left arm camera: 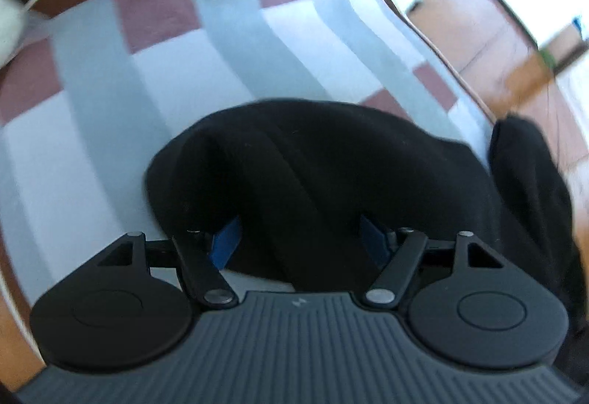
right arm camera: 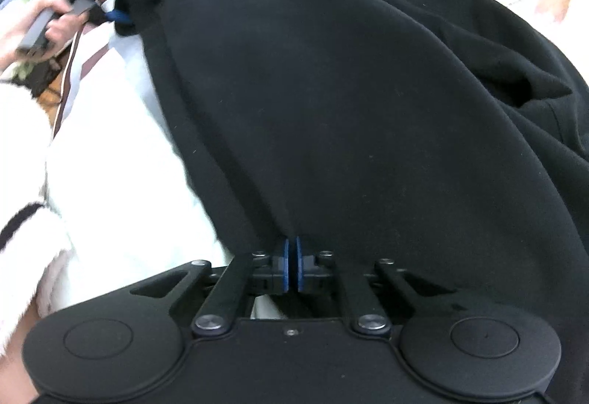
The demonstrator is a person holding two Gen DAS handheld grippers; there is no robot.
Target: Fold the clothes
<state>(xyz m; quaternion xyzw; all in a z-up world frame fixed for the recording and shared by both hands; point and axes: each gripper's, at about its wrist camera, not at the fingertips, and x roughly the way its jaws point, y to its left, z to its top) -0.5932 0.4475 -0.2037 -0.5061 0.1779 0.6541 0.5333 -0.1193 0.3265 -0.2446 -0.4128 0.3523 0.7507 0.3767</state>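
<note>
Your right gripper [right arm camera: 291,266] clamps the black garment [right arm camera: 349,91]; your left gripper [left arm camera: 302,238] stands spread, fabric bunched between its pads.

The black garment [right arm camera: 349,109] is showing as soft, matt cloth — faintly linty, draping in smooth folds. The bedcover [left arm camera: 228,46] beneath is looking like smooth woven cloth in matt blocks of white, grey and dull red. Each hand-held gripper [left arm camera: 300,242] is appearing as matt black plastic with a ribbed grey body, shiny metal pivot pins and blue rubbery pads [right arm camera: 285,266] — and the person's sleeve [right arm camera: 33,220] is reading as fluffy white fleece.
</note>
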